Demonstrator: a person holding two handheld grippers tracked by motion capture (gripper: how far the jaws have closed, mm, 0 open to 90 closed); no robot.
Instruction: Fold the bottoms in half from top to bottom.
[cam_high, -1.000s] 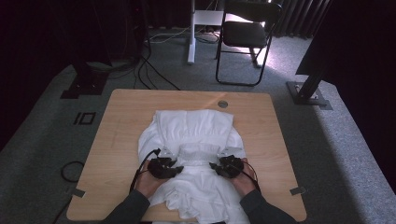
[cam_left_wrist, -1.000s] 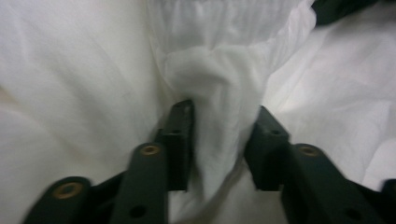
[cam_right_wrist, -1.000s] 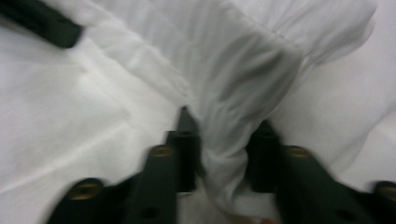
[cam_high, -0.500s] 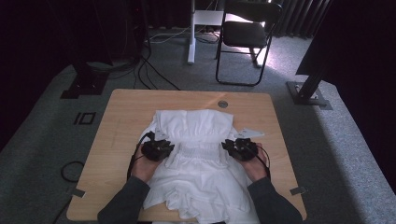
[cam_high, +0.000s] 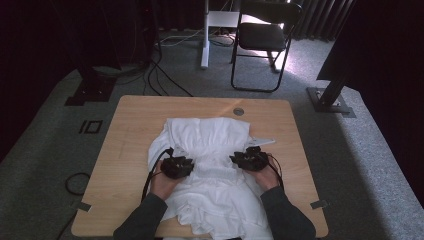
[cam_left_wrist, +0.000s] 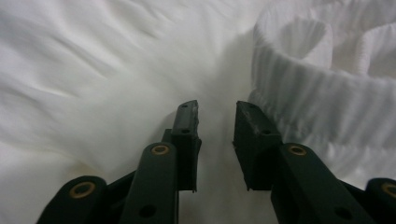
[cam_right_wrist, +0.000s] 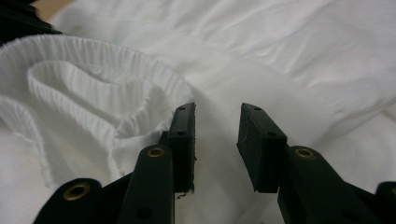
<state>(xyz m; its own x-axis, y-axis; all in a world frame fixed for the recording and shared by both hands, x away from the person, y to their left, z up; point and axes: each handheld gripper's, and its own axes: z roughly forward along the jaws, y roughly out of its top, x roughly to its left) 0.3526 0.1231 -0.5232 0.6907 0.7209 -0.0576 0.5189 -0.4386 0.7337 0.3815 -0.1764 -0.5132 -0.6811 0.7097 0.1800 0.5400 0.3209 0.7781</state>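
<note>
A white garment lies spread and rumpled on the wooden table, its near part hanging toward the person's edge. My left gripper and right gripper rest on its middle, one to each side. In the left gripper view my jaws stand a little apart over smooth cloth, beside a ribbed gathered band. In the right gripper view my jaws stand likewise next to the ribbed band. Both pairs of jaws have just been opening; cloth lies under the gaps, not pinched.
Bare wood shows left and right of the garment. A round cable hole sits near the table's far edge. Beyond the table stand a black chair, a white post and floor cables.
Both hands have slid away from the person across the garment and spread slightly apart. The cloth between them lies flatter than before.
</note>
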